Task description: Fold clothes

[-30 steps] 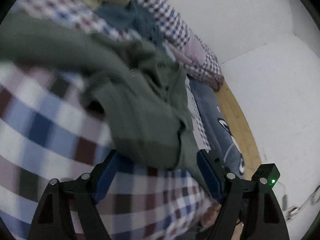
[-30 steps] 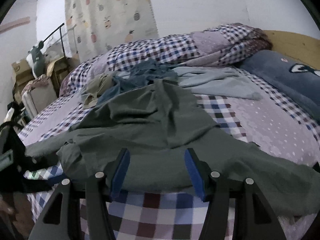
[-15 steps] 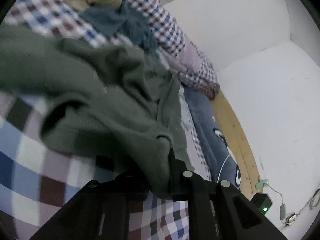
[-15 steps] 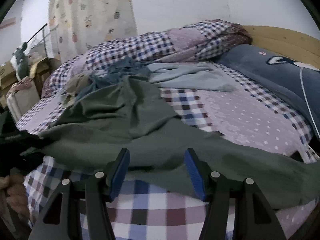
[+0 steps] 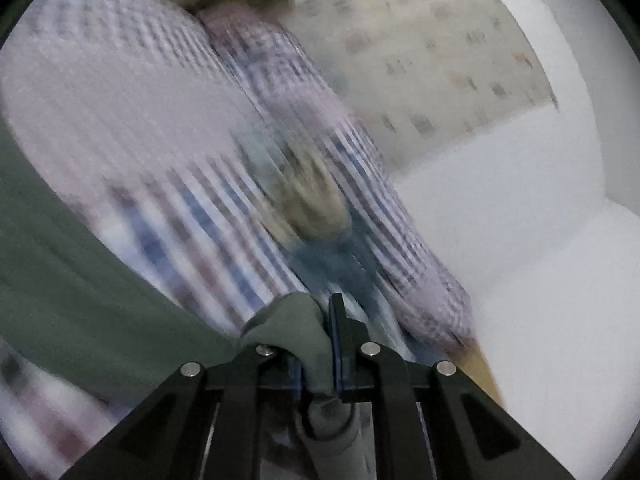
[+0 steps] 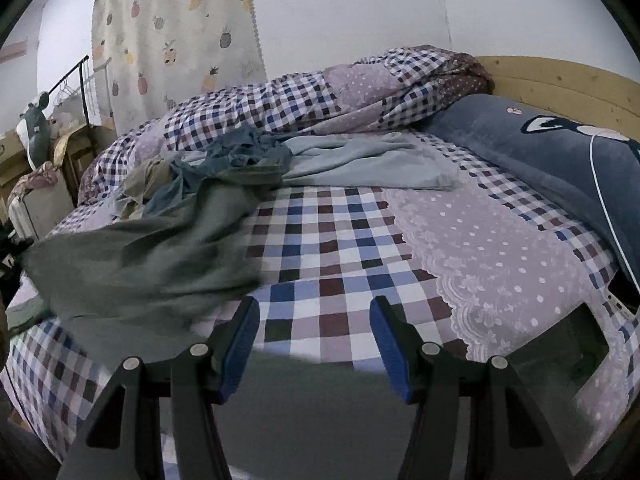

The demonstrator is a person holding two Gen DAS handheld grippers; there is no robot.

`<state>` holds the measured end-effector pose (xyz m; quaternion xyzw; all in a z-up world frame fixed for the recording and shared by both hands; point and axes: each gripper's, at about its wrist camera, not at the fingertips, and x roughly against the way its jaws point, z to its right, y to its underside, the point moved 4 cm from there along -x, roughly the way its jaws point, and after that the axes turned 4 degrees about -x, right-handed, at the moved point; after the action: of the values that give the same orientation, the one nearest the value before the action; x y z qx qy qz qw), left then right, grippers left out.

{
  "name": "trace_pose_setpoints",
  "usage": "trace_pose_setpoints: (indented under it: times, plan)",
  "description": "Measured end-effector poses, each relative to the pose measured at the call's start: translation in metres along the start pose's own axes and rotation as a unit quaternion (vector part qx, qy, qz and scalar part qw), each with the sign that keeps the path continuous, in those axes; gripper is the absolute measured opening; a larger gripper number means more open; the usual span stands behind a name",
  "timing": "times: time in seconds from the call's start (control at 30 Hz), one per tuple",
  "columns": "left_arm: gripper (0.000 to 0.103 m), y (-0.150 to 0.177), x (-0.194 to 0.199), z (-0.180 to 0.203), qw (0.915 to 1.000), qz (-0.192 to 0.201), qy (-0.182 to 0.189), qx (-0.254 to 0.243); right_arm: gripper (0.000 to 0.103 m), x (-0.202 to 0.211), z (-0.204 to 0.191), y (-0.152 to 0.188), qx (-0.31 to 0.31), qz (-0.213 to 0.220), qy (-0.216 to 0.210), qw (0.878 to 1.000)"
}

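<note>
Green garment (image 6: pixel 132 264) lies spread over the left half of the right-wrist frame, on the checked bedspread (image 6: pixel 332 240); its far end runs up to centre-left into a heap of other clothes; a fold of it (image 5: pixel 296 332) sits pinched at bottom centre of the left-wrist view, w/ the rest trailing off to lower left. Left gripper (image 5: pixel 316 354): jaws narrow, clamped on that green fold. Right gripper (image 6: pixel 314 340): jaws wide, nothing between them, checked bedspread showing in the gap; a blurred dark-green strip crosses the frame bottom just beneath the blue pads (image 6: pixel 240 344). No containers clearly readable. Heap at centre-left: blue-grey garment (image 6: pixel 240 152), tan garment (image 6: pixel 148 176); pale blue garment (image 6: pixel 368 160) spread flat to its right. Rolled checked quilt (image 6: pixel 340 92) behind them, across the upper middle; dark blue pillow (image 6: pixel 540 160) at right, against the wooden headboard (image 6: pixel 560 80); pineapple-print curtain (image 6: pixel 172 32) upper left. Left-wrist view heavily motion-blurred; bedding there only vaguely readable.
</note>
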<state>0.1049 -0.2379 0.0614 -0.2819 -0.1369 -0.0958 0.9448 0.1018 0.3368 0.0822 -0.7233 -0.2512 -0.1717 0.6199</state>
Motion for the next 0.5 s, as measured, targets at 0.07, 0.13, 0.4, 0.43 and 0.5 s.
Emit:
trace_pose_setpoints:
  times: [0.07,0.13,0.4,0.43,0.5]
  plan:
    - [0.010,-0.021,0.018,-0.021,0.9985,0.040,-0.032,0.017,0.061,-0.002,-0.002,-0.001,-0.004,-0.001,-0.005,1.000]
    - [0.010,-0.044,0.038,-0.044,0.9935,0.085,-0.067,0.034,0.061,-0.003,-0.007,-0.002,-0.002,0.000,-0.012,1.000]
    - [0.011,-0.089,0.083,-0.115,0.9666,0.158,-0.198,0.041,0.061,-0.014,-0.031,-0.005,0.010,-0.003,-0.039,0.999]
    - [0.011,-0.087,0.079,-0.118,0.9673,0.145,-0.204,0.038,0.061,-0.016,-0.036,-0.005,0.010,-0.004,-0.043,0.999]
    - [0.013,-0.084,0.075,-0.119,0.9678,0.130,-0.214,0.027,0.061,-0.019,-0.040,-0.006,0.006,-0.005,-0.048,0.999]
